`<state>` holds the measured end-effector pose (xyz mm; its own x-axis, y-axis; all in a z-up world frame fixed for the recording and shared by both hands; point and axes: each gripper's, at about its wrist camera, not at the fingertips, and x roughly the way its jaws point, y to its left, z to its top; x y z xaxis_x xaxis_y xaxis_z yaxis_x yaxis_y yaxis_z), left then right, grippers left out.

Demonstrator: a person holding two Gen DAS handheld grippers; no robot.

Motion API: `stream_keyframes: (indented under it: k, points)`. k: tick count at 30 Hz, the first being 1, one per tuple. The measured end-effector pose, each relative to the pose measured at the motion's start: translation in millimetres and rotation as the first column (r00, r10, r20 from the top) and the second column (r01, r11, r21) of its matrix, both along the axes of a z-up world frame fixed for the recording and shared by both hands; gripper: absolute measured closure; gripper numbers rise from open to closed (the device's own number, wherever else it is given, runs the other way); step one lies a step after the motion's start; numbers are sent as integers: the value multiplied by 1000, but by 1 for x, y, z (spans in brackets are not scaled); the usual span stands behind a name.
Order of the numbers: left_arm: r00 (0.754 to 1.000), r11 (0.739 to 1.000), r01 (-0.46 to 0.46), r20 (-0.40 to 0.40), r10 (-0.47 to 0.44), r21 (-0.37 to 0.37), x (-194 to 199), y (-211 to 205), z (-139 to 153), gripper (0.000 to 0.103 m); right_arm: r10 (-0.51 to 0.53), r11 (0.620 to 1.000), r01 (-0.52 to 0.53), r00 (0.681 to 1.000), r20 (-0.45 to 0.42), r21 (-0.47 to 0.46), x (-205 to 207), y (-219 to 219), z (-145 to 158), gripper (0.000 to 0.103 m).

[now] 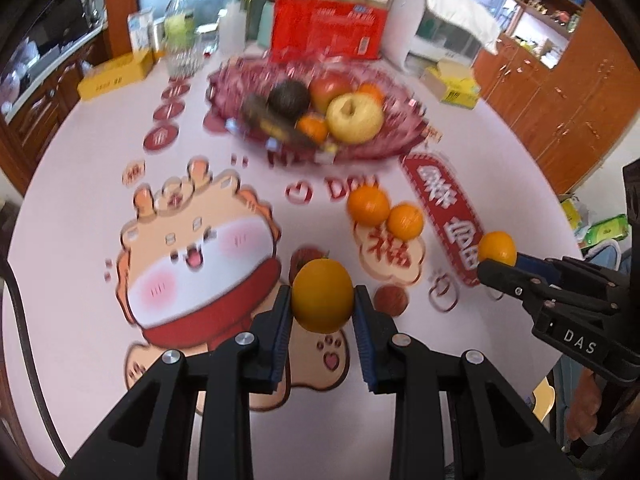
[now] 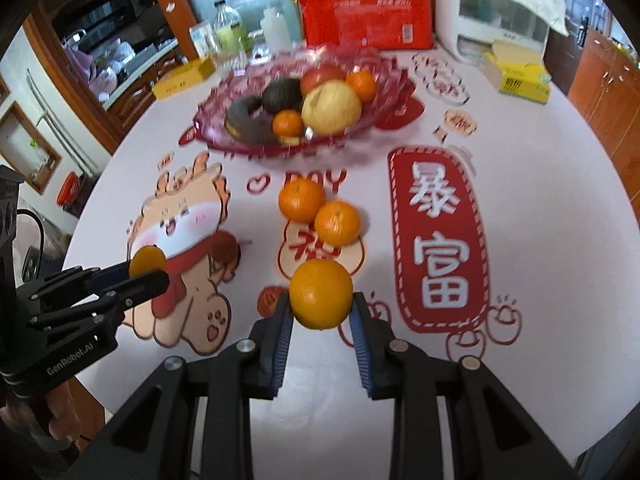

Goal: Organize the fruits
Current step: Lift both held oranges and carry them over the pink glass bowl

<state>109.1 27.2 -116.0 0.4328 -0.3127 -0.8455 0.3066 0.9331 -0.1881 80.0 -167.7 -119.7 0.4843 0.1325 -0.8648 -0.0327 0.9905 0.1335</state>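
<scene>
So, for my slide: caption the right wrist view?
Right gripper holding an orange above the table, two loose oranges before the fruit bowl.

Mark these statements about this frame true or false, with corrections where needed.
1. Each gripper is shut on an orange. True: the left gripper holds an orange, and the right gripper holds an orange.
2. Three oranges lie loose on the table. False: two loose oranges lie there, touching each other.
3. The pink glass bowl is empty. False: it holds a yellow apple, oranges and dark fruit.
4. A red package stands behind the bowl. True.
5. The tablecloth is plain white. False: it is printed with a cartoon animal and red signs.
</scene>
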Motion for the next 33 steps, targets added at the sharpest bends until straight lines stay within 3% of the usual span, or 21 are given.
stream_keyframes:
  k: [10, 16, 27, 33]
  points:
    - [995, 997, 41, 96, -34, -67, 19, 12, 72, 75, -49, 999, 50, 993, 111, -10, -6, -4, 57, 74]
    - [982, 997, 42, 188, -29, -66, 29, 30, 122, 75, -79, 996, 86, 977, 200, -29, -6, -9, 103, 74]
    - [925, 997, 44, 379, -16, -64, 36, 59, 213, 75, -62, 977, 139, 910, 409, -161, 8, 1, 206, 74]
    - [889, 995, 64, 458, -22, -77, 36, 62, 245, 75, -31, 976, 130, 878, 477, -175, 22, 20, 241, 74]
